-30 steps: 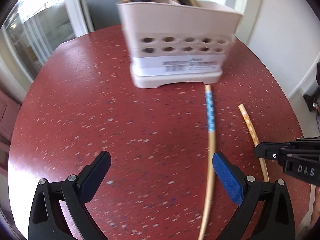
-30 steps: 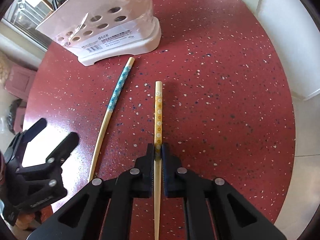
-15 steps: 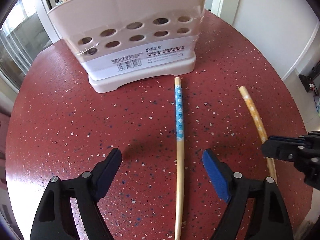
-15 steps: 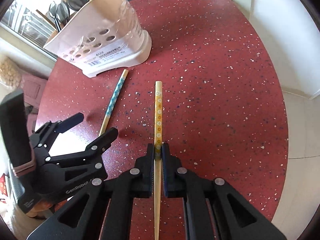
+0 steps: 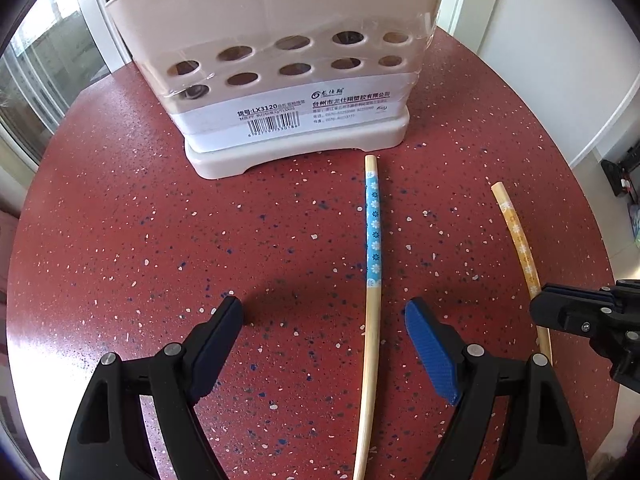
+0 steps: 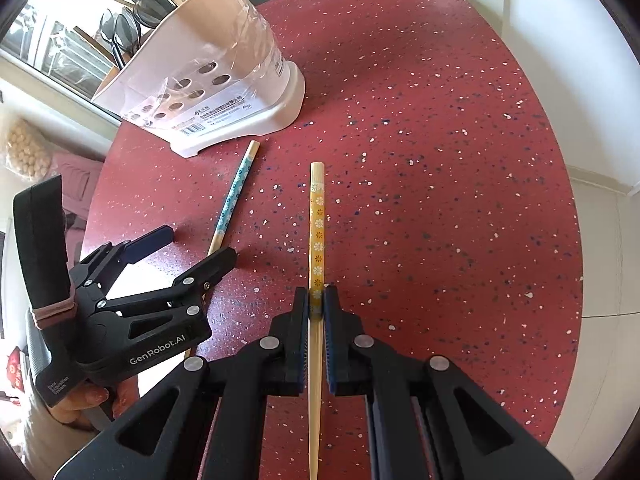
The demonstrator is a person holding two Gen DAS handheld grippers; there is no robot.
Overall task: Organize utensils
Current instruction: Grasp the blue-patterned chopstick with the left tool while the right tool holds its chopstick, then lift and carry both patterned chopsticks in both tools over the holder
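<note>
A blue-patterned chopstick (image 5: 372, 264) lies on the red speckled table (image 5: 120, 240), pointing at the white utensil holder (image 5: 288, 92). My left gripper (image 5: 324, 320) is open, low over the table, with the chopstick between its fingers nearer the right one. My right gripper (image 6: 317, 300) is shut on a yellow-patterned chopstick (image 6: 318, 224), which points forward; it also shows in the left wrist view (image 5: 516, 232). The blue chopstick (image 6: 232, 196), the holder (image 6: 208, 80) and my left gripper (image 6: 188, 248) show in the right wrist view.
The holder has rows of round holes, a barcode label and plastic wrap; dark spoons (image 6: 132, 20) and wooden handles stand in it. The round table's edge (image 6: 568, 184) drops to a pale floor on the right. A window is at far left.
My left gripper has moved right and closer to the holder, so the blue chopstick now lies between its fingers. My right gripper stays shut on the yellow chopstick.
</note>
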